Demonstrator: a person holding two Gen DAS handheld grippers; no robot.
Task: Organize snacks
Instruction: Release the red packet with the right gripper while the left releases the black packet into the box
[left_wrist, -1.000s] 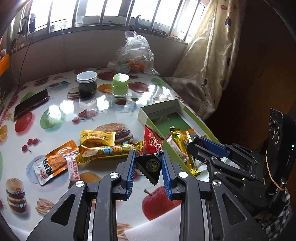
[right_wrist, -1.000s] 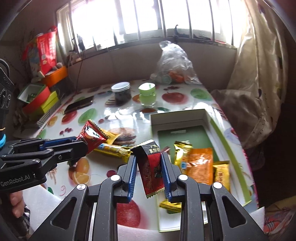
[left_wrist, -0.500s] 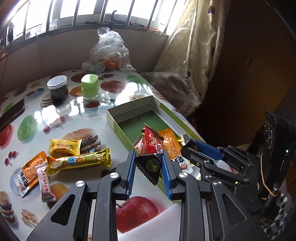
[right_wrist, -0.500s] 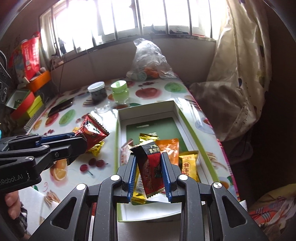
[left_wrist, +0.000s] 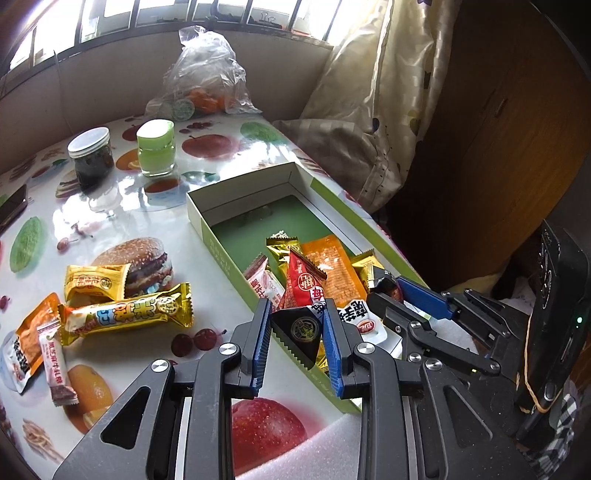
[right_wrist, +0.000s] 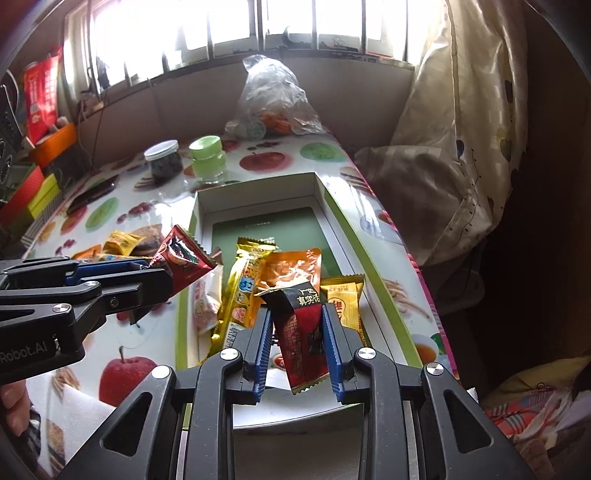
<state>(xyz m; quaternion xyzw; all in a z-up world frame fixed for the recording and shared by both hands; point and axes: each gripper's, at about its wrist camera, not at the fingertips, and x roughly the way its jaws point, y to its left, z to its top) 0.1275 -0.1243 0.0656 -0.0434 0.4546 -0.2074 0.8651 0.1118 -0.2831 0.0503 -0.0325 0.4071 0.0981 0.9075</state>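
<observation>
Left gripper (left_wrist: 297, 326): you clamp a red packet (left_wrist: 303, 286) over the box (left_wrist: 218, 245) edge.
Right gripper (right_wrist: 297, 326): you pinch a dark packet (right_wrist: 301, 325) above the box.
Table (left_wrist: 122, 206): loose snacks (left_wrist: 127, 314) left.
Far: jars (left_wrist: 155, 147), bag (left_wrist: 205, 79), wall.

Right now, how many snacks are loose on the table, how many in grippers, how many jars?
Loose snacks: 4 (yellow packet, gold bar, orange packet, pink stick)
Snacks held: 2 (red packet in left gripper, black-red packet in right gripper)
Jars: 2 (dark jar, green jar)
Total: 8
</observation>
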